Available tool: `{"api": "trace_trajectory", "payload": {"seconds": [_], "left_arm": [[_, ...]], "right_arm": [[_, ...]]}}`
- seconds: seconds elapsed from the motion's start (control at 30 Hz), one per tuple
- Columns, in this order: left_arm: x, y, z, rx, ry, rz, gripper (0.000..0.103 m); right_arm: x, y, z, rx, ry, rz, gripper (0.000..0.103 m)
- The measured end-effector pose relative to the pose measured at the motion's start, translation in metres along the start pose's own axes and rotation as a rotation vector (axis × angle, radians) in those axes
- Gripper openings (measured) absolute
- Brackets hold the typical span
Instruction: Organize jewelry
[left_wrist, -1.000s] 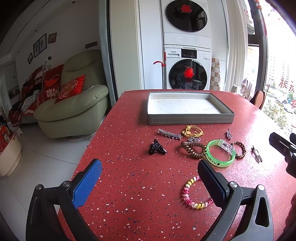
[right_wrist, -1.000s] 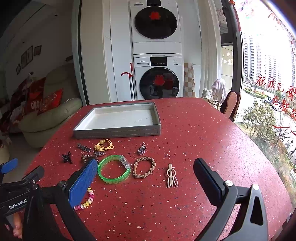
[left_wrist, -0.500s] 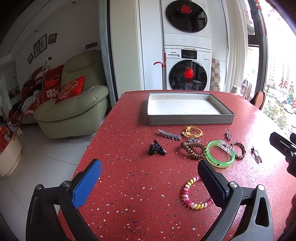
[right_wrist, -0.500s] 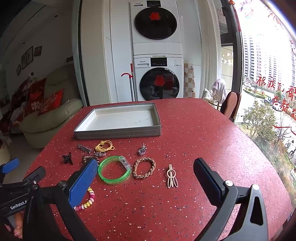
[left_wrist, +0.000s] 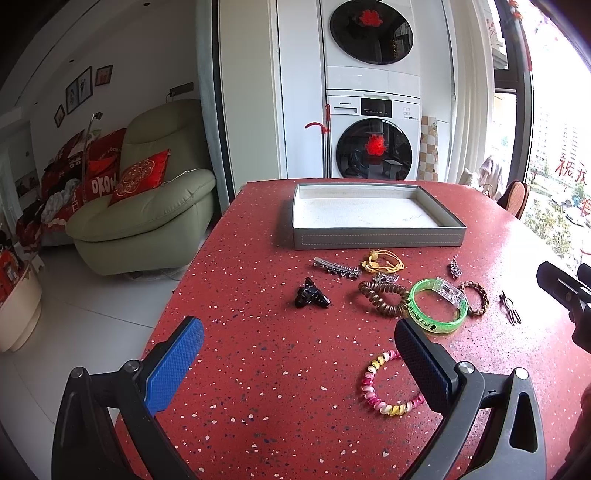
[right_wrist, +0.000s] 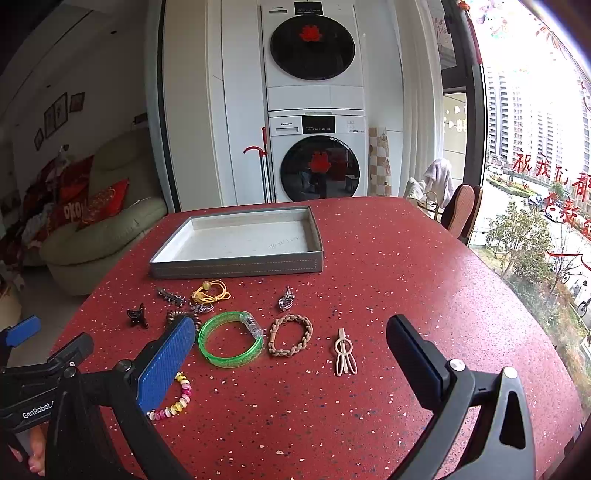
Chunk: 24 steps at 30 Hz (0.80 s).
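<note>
Hovering with my left gripper (left_wrist: 299, 363) and right gripper (right_wrist: 291, 347) both spread and empty, I judge nothing sorted: jewelry lies mid-frame below the bare tray (right_wrist: 236, 266), so next comes picking the cream hair clip (right_wrist: 345, 352).

"Panasonic" stands on the white lower washing machine (left_wrist: 373, 110), upper middle of the left wrist view. "GenRobot" is printed in white on the black left gripper (right_wrist: 35, 410) body at the lower left of the right wrist view. "OKOK" shows on a red cushion (left_wrist: 99, 184) at left. Red Chinese characters (right_wrist: 550, 181) sit on the window glass at right; the green bangle (left_wrist: 436, 306) carries black lettering too small to read.
</note>
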<state>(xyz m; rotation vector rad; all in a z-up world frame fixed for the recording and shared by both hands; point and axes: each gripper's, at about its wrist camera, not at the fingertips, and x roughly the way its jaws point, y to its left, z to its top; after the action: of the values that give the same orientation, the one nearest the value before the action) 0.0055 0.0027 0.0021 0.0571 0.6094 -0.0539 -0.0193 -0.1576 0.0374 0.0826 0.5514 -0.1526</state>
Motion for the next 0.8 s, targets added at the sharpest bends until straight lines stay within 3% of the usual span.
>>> {"api": "trace_trajectory", "payload": {"seconds": [0.8], "left_arm": [[0.0048,0.0017,-0.0006,0.002,0.025,-0.009,0.103]], "right_arm": [[-0.0005,0.0015,0.0011,0.006,0.010,0.005,0.103]]}}
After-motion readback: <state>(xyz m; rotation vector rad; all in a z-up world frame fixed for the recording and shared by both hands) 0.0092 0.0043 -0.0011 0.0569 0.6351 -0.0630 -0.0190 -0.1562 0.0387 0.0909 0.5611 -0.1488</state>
